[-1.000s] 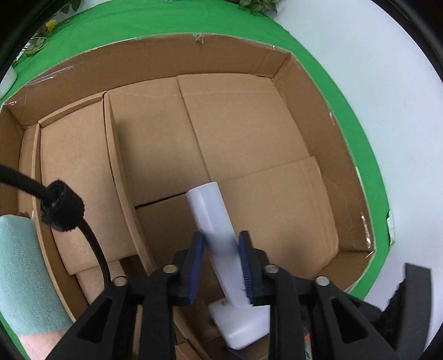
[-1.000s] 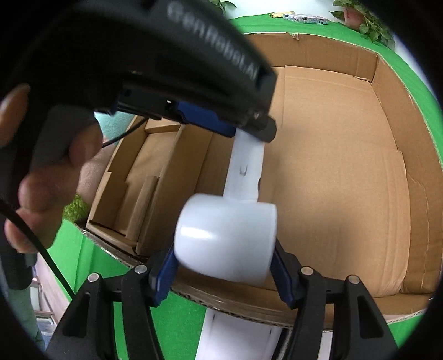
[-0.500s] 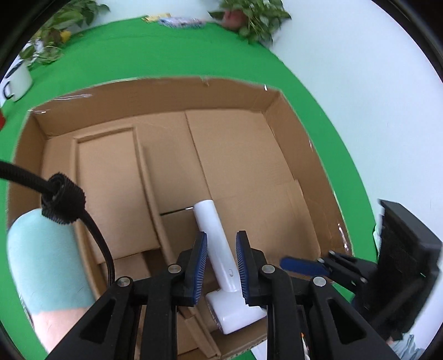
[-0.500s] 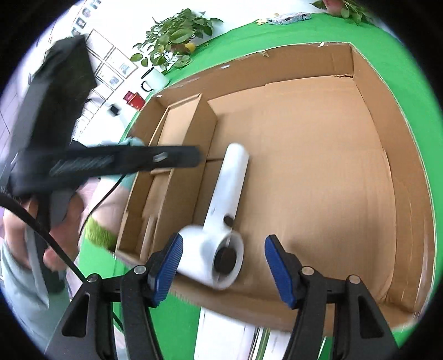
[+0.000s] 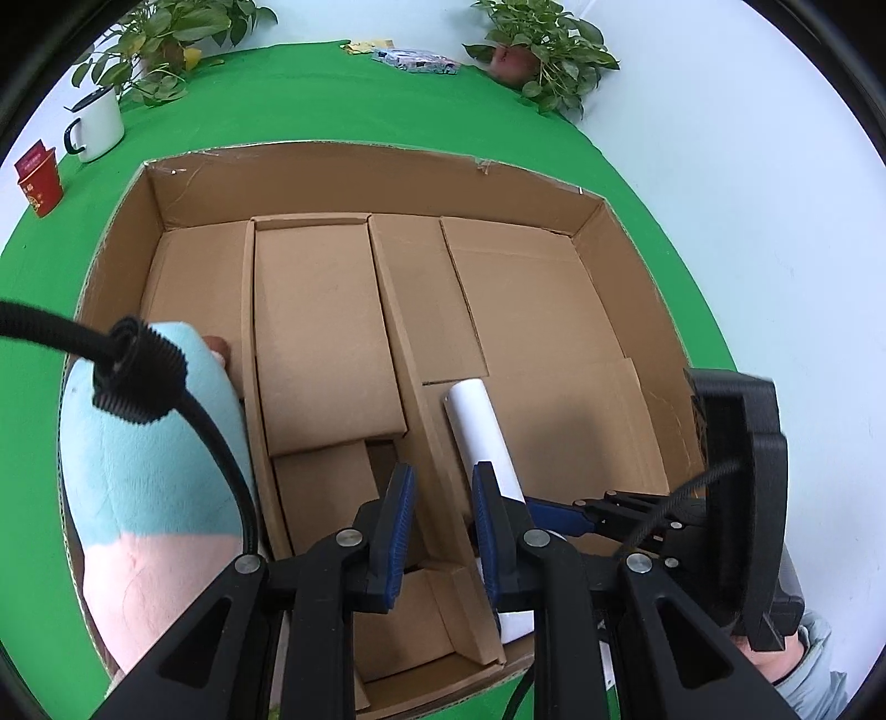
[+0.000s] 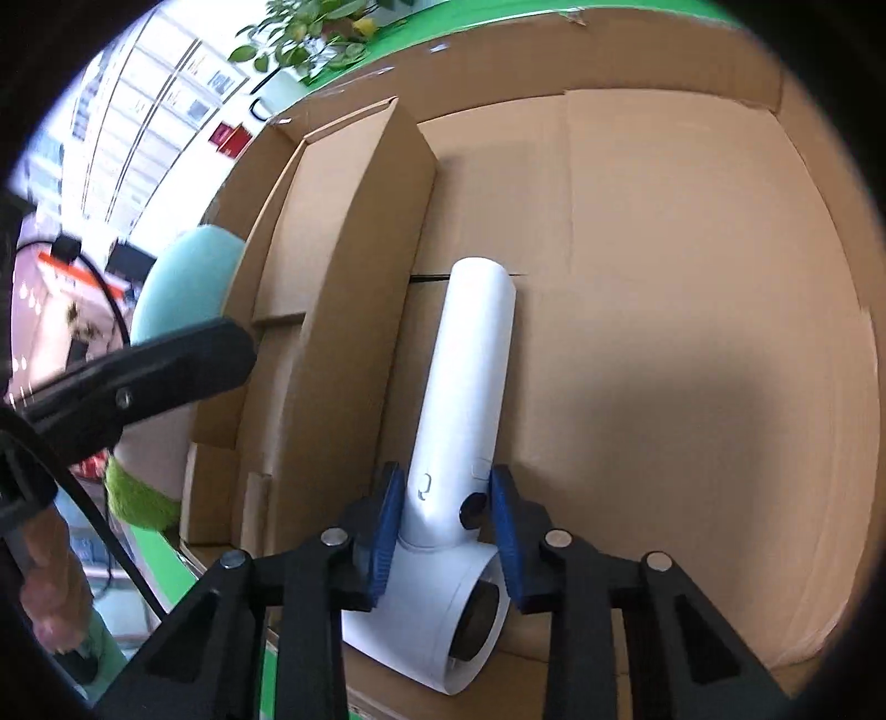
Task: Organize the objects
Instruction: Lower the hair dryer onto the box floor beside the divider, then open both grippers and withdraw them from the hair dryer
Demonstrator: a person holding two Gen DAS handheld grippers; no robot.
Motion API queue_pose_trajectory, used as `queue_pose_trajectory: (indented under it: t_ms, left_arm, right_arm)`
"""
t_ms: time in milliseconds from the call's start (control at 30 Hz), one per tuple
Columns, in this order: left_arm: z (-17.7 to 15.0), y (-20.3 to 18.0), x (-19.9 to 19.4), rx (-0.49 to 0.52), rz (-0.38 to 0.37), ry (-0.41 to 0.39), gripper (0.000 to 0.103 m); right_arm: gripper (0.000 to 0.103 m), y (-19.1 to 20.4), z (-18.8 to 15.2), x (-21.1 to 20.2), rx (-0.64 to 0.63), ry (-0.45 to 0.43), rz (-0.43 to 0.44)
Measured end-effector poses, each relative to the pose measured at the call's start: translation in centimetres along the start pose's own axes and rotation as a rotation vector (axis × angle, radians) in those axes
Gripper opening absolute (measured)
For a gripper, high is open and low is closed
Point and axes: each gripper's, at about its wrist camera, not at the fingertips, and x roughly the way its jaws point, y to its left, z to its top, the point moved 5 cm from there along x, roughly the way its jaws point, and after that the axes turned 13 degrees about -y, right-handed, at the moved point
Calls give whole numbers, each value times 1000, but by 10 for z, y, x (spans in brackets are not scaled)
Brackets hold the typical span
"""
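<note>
**Q:** Fig. 1, item 1: where does the hair dryer (image 6: 470, 387) lie?

**A:** Flat on the floor of the cardboard box (image 5: 360, 152), in the wide right compartment. Its handle runs just beside the long divider (image 5: 396, 332). Its barrel end sits at the box's near edge, and the handle tip points toward the far wall.

**Q:** And the right gripper (image 6: 443, 501)?

**A:** Its jaws have just been closing with the dryer between them. The 2 blue pads (image 6: 387, 515) now meet the handle where it joins the barrel (the dark button sits against the right-hand pad). The grip is therefore clamped on the dryer.

**Q:** The left gripper (image 5: 437, 512)?

**A:** It hangs above the divider near the box's near edge. Its jaws are narrowly apart and empty. The dryer handle passes just to the right of them, outside the gap.

**Q:** Other labelled items?

**A:** A teal-and-pink soft item (image 5: 144, 459) fills the near end of the leftmost compartment. The box stands on a green cloth (image 5: 332, 94). Beyond the box's far left corner are 1 white mug (image 5: 99, 124) and 1 red cup (image 5: 39, 183), with 2 leafy plants (image 5: 542, 50) at the cloth's far edge.
</note>
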Motion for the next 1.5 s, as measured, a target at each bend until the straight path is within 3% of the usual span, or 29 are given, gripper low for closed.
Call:
queue_pose_trajectory:
  t_ms: [300, 500, 600, 667, 733, 933, 1067, 1200, 1233, 1300, 1333, 1367, 1400, 1433, 1500]
  left_arm:
    - [-10, -3, 1, 10, -5, -5, 20]
    - [-15, -3, -10, 45, 55, -51, 23]
    - [-17, -3, -25, 76, 111, -125, 38]
    - [-20, -3, -36, 98, 163, -192, 51]
    - [-26, -3, -48, 114, 237, -253, 60]
    - [-60, -20, -98, 133, 444, -494, 85]
    - [-88, -37, -128, 138, 496, -585, 94]
    - [-112, -55, -155, 141, 497, -630, 94]
    - [-116, -58, -160, 140, 500, -638, 94]
    - [-125, -65, -167, 146, 489, -648, 84]
    - [-127, -67, -167, 154, 482, -647, 61]
    - [-130, -71, -167, 163, 456, -632, 35]
    - [-135, -75, -168, 161, 427, -620, 27]
    - [-138, -77, -168, 153, 410, -617, 26]
    - [-142, -78, -175, 142, 417, -648, 27]
  right_arm:
    - [31, 0, -4, 6, 76, -9, -16]
    - [33, 9, 7, -6, 65, -53, -12]
    - [56, 25, 12, -31, -80, -184, -89]
    - [80, 33, 8, -51, -169, -286, -160]
    - [81, 37, -1, -67, -223, -352, -236]
    - [81, 43, -42, -101, -252, -512, -317]
    - [81, 47, -61, -128, -251, -602, -321]
    - [81, 53, -70, -150, -269, -679, -307]
    - [79, 53, -71, -152, -277, -688, -311]
    - [76, 52, -74, -153, -282, -691, -322]
    - [59, 50, -75, -153, -279, -685, -329]
    - [30, 47, -77, -154, -278, -678, -346]
    - [15, 43, -78, -154, -278, -674, -392]
    - [5, 40, -79, -155, -275, -678, -423]
    - [6, 36, -83, -161, -255, -692, -400]
